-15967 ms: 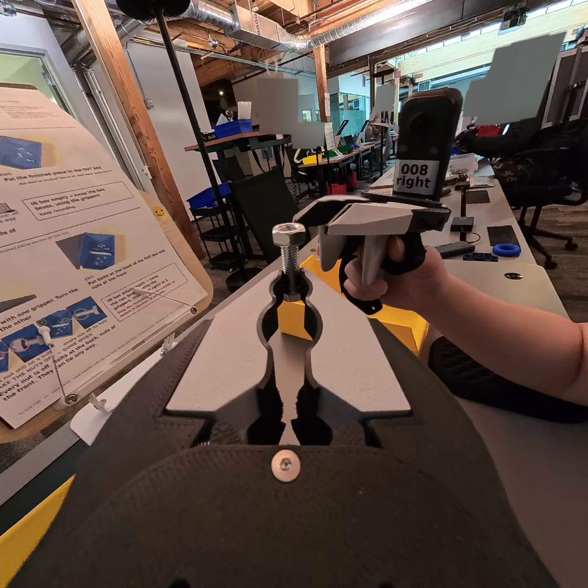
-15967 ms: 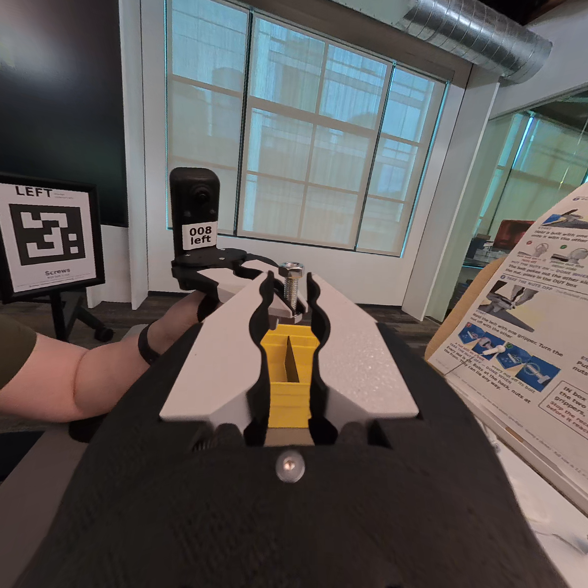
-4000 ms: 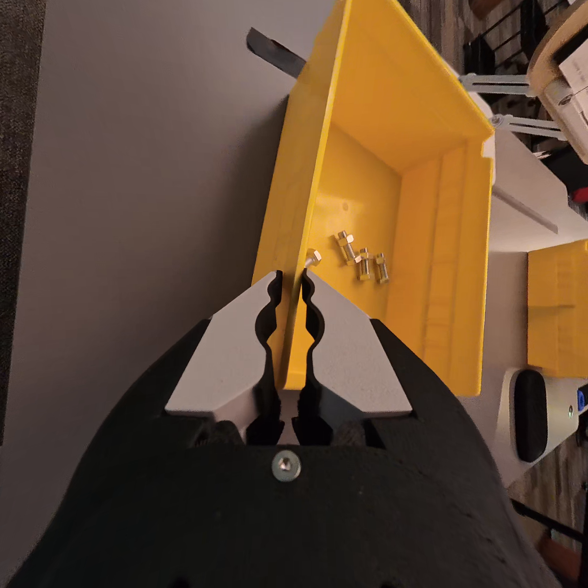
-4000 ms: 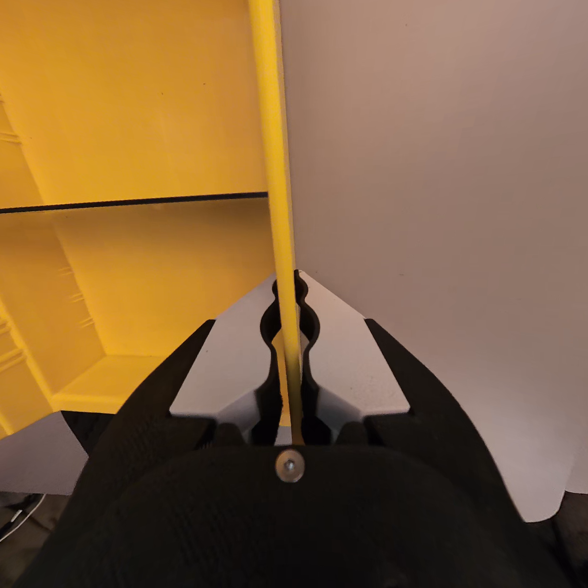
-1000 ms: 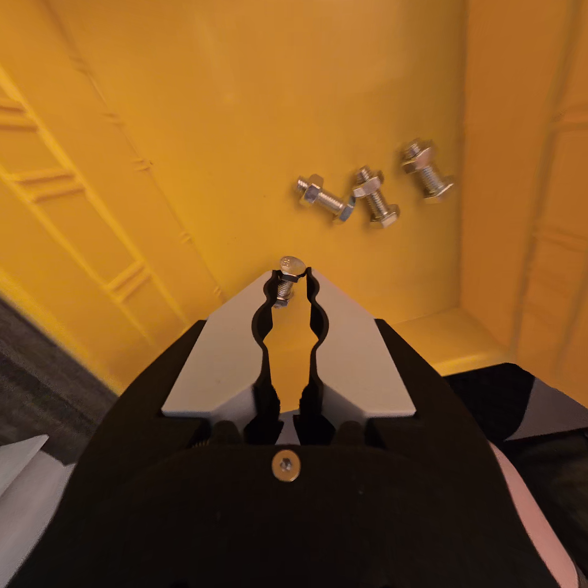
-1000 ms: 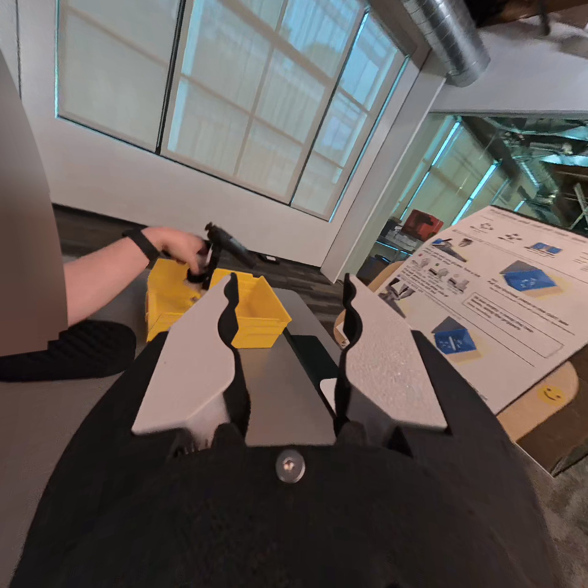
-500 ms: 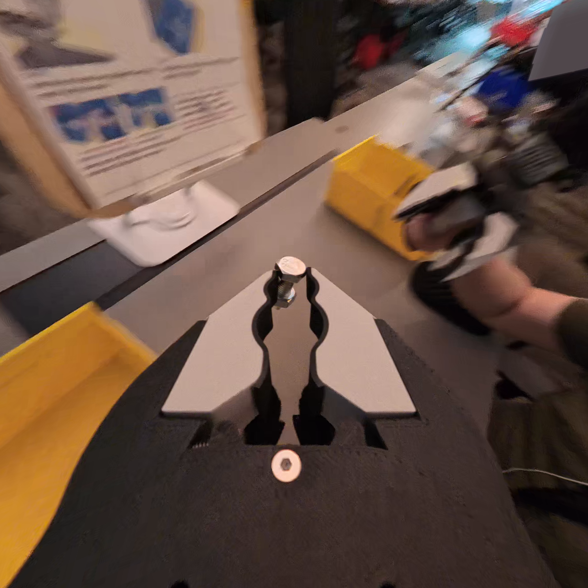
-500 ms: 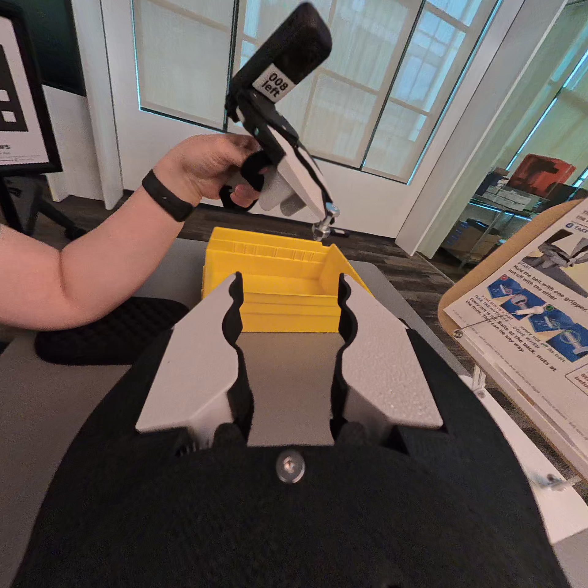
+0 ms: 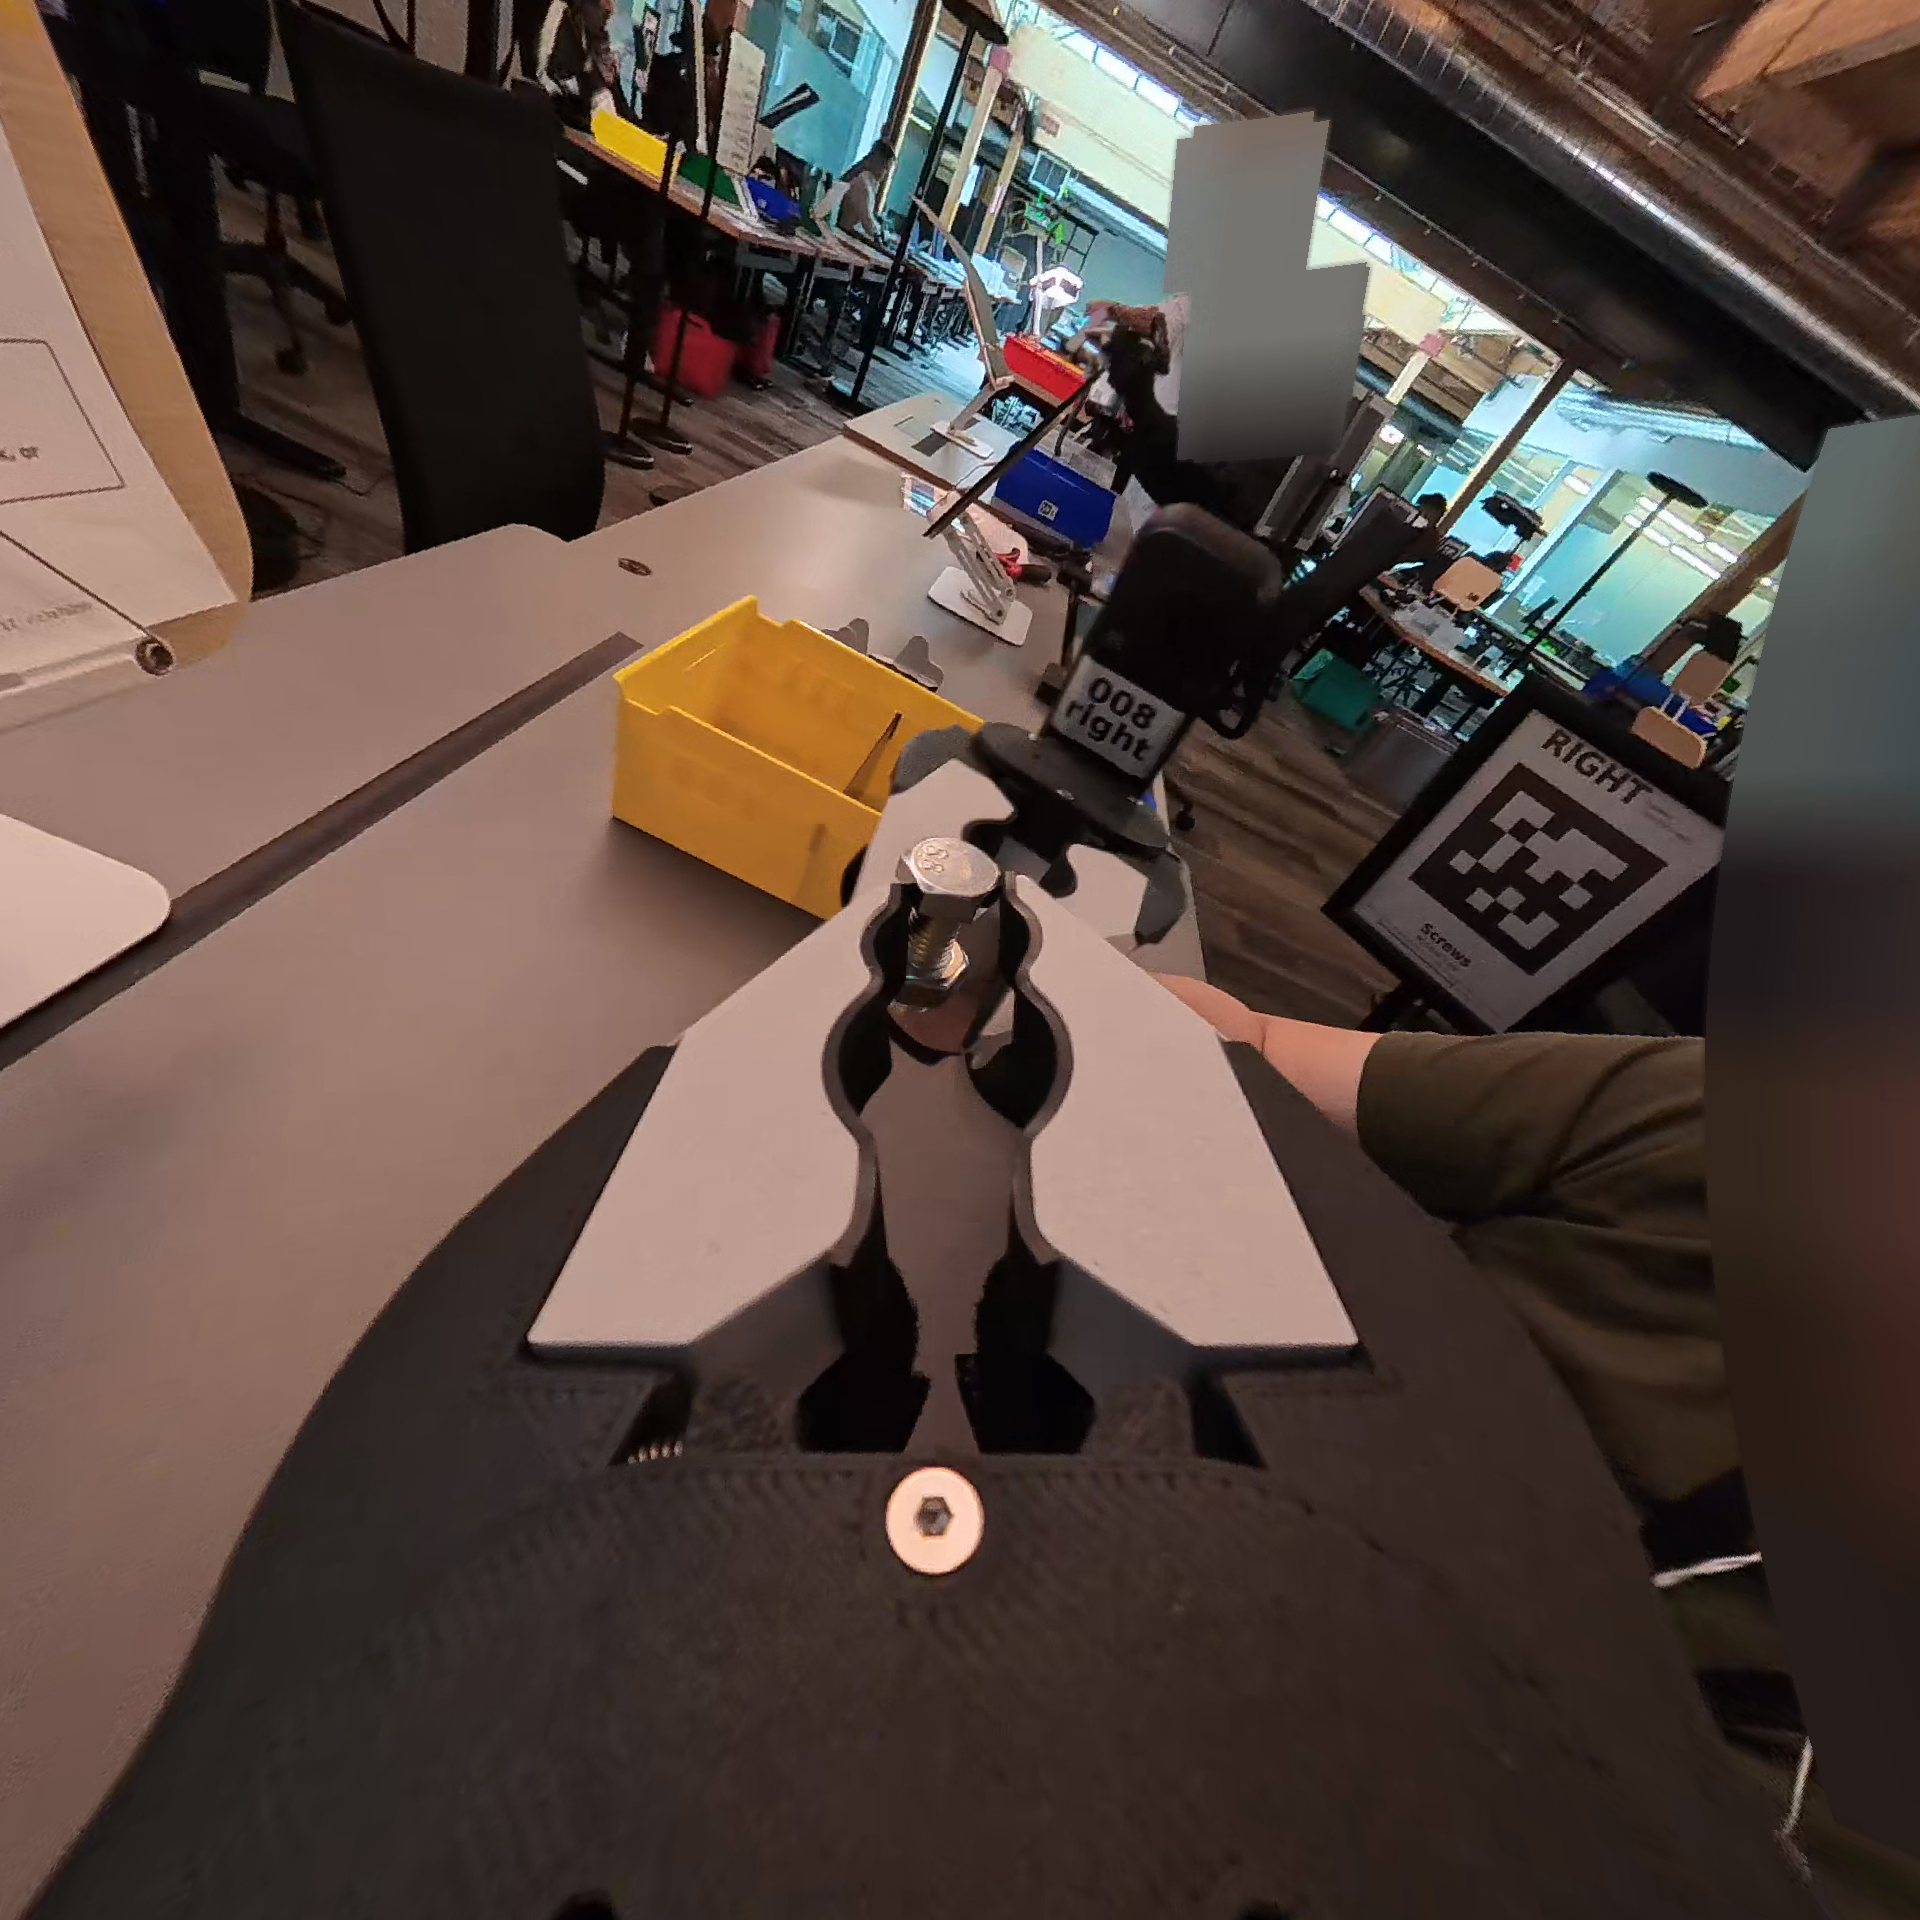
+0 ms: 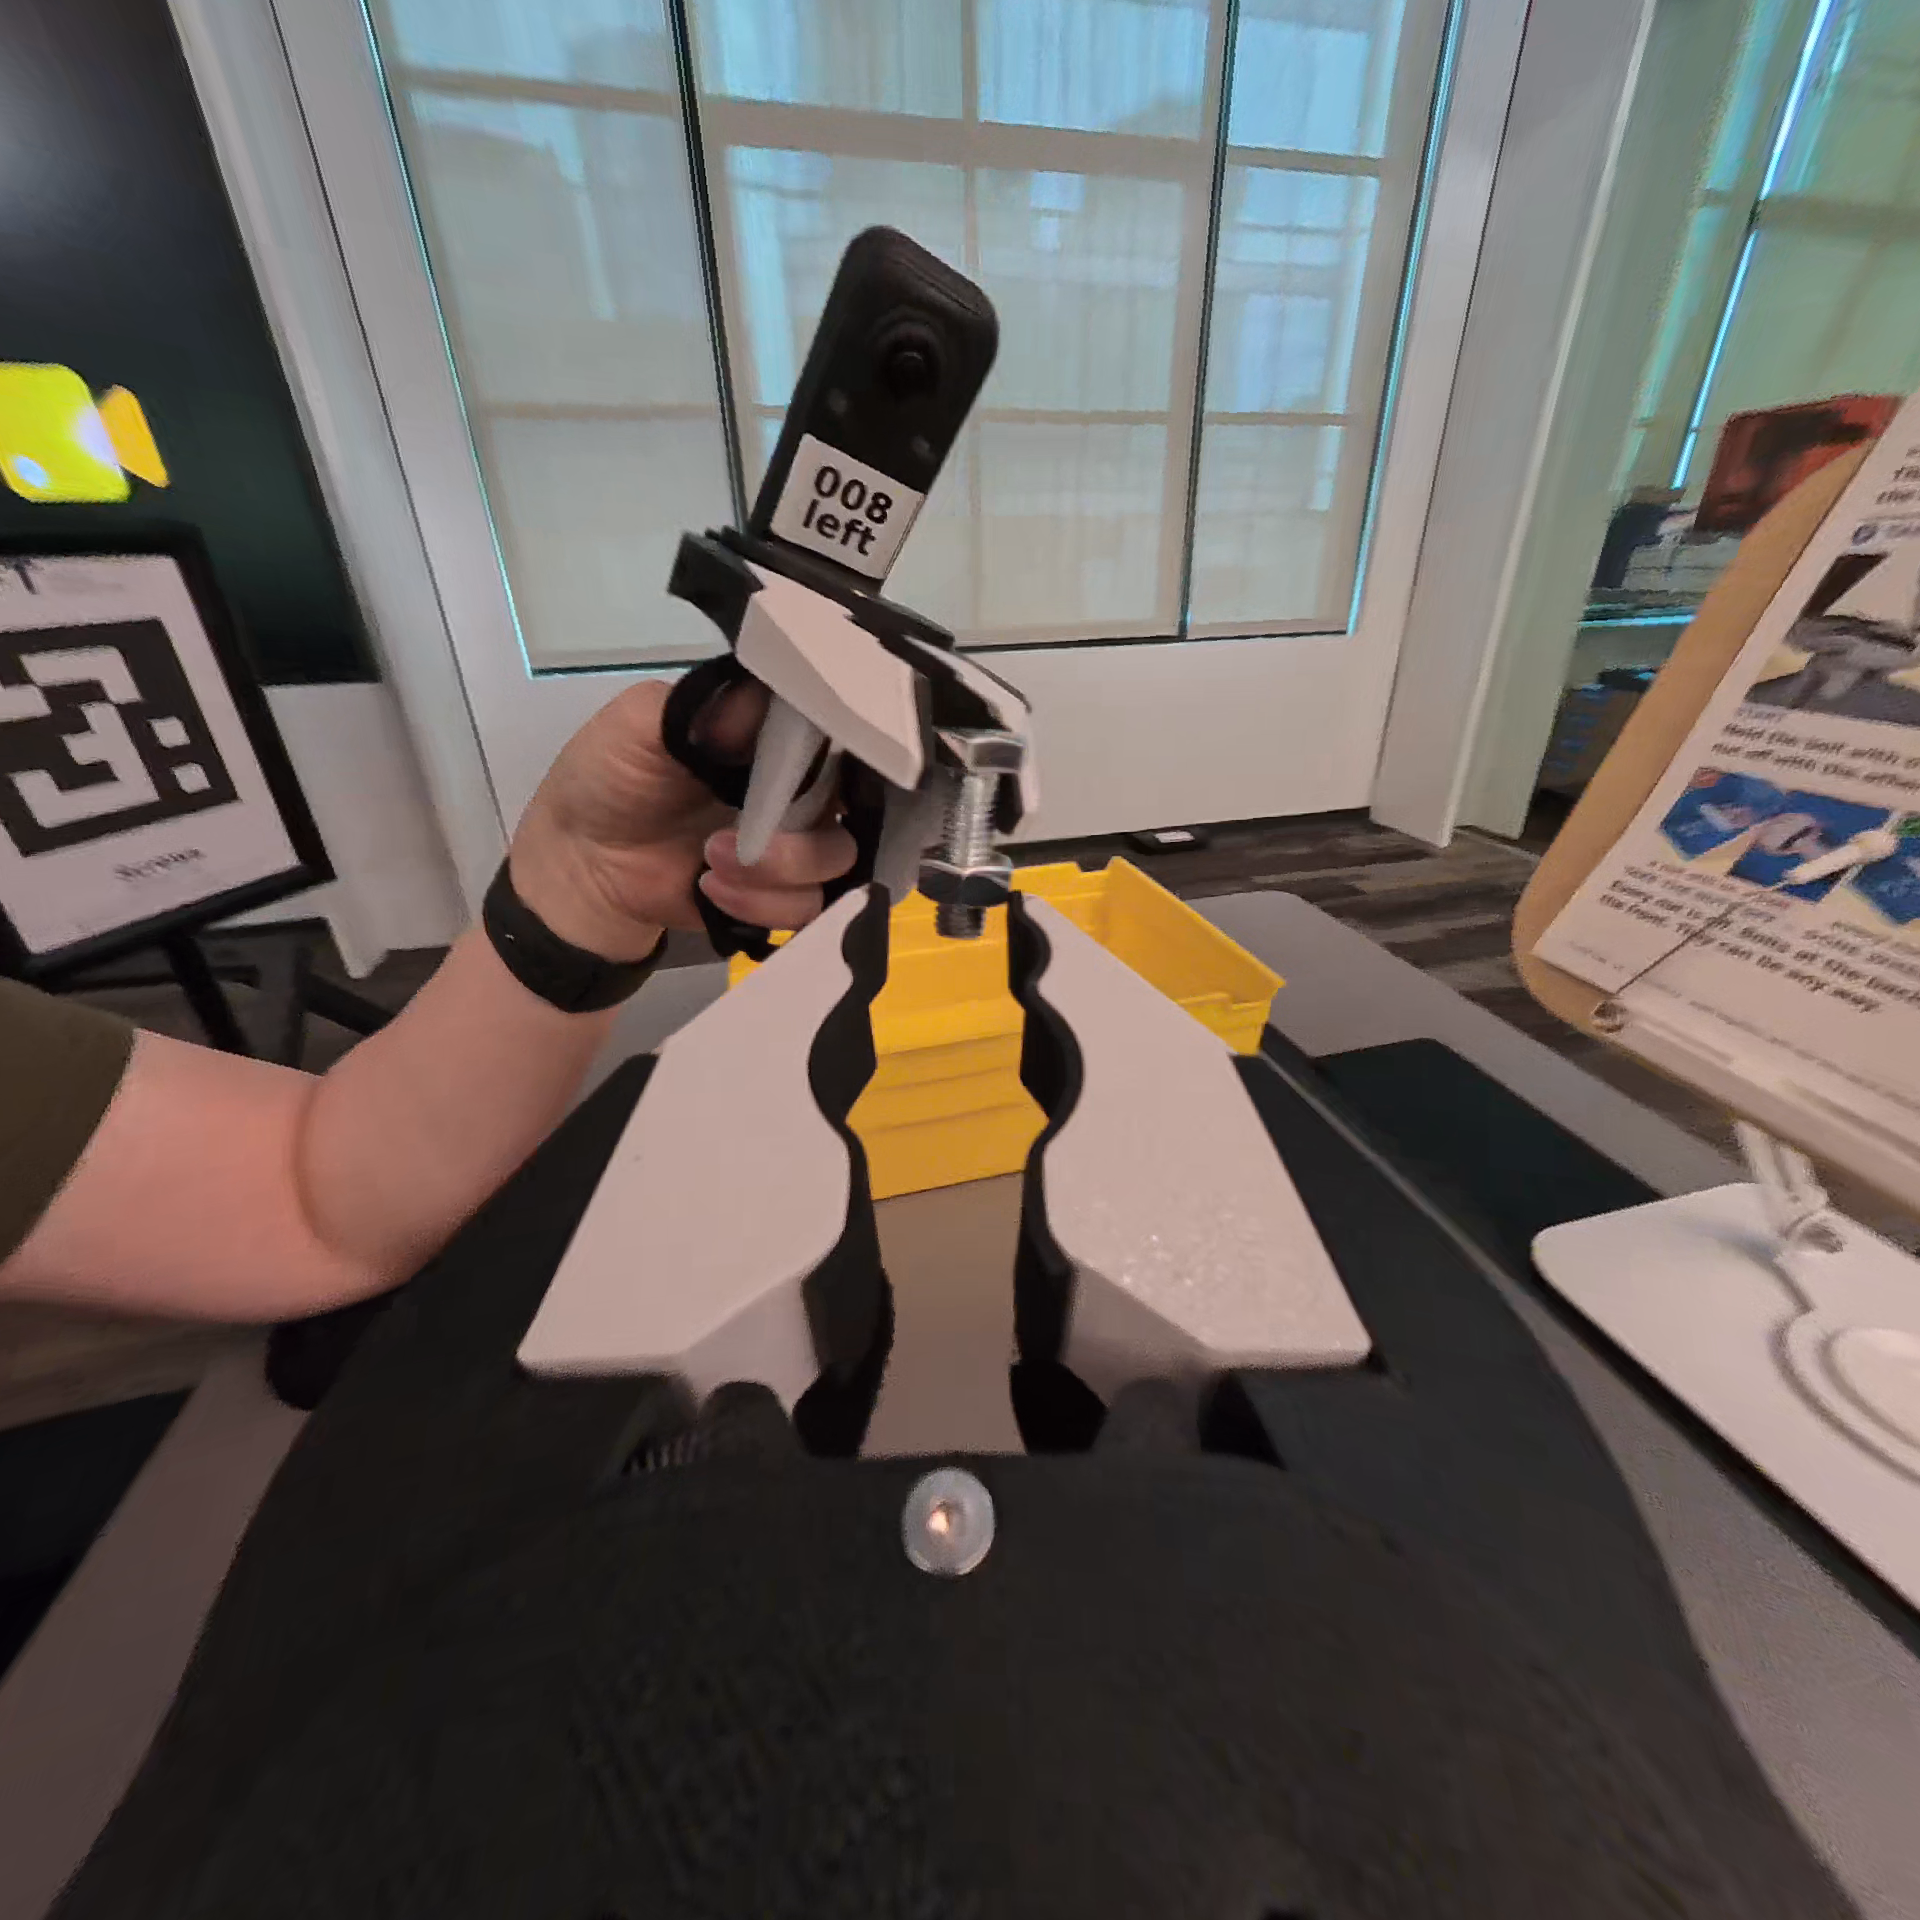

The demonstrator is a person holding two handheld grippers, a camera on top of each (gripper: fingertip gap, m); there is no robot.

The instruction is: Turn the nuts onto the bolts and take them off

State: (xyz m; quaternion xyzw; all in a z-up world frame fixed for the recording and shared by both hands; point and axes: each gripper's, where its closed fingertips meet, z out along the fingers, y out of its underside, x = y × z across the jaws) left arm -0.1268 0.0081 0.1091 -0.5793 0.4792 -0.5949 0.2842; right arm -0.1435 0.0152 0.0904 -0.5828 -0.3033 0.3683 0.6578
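Observation:
My left gripper (image 9: pixel 948 896) is shut on a silver bolt (image 9: pixel 945 868) just under its hex head and holds it upright above the table. A nut (image 9: pixel 928 979) sits low on the bolt's thread. In the right wrist view the left gripper (image 10: pixel 971 774) holds the bolt (image 10: pixel 971 816) head up, with the nut (image 10: pixel 966 881) near its lower end. My right gripper (image 10: pixel 943 906) is open, its two fingertips on either side of the nut and close to it. The right gripper also shows just beyond the bolt in the left wrist view (image 9: pixel 1039 831).
A yellow bin (image 9: pixel 727 774) with a divider stands on the grey table (image 9: pixel 364 987) behind the grippers. Another yellow bin (image 10: pixel 1153 961) lies beyond the bolt. An instruction board (image 10: pixel 1766 831) on a white stand base (image 10: pixel 1714 1351) is at the right. Marker signs (image 9: pixel 1527 862) stand beside the table.
My left gripper has carried the bolt out of the yellow bin and raised it upright. My right gripper has narrowed its jaws and moved up around the nut.

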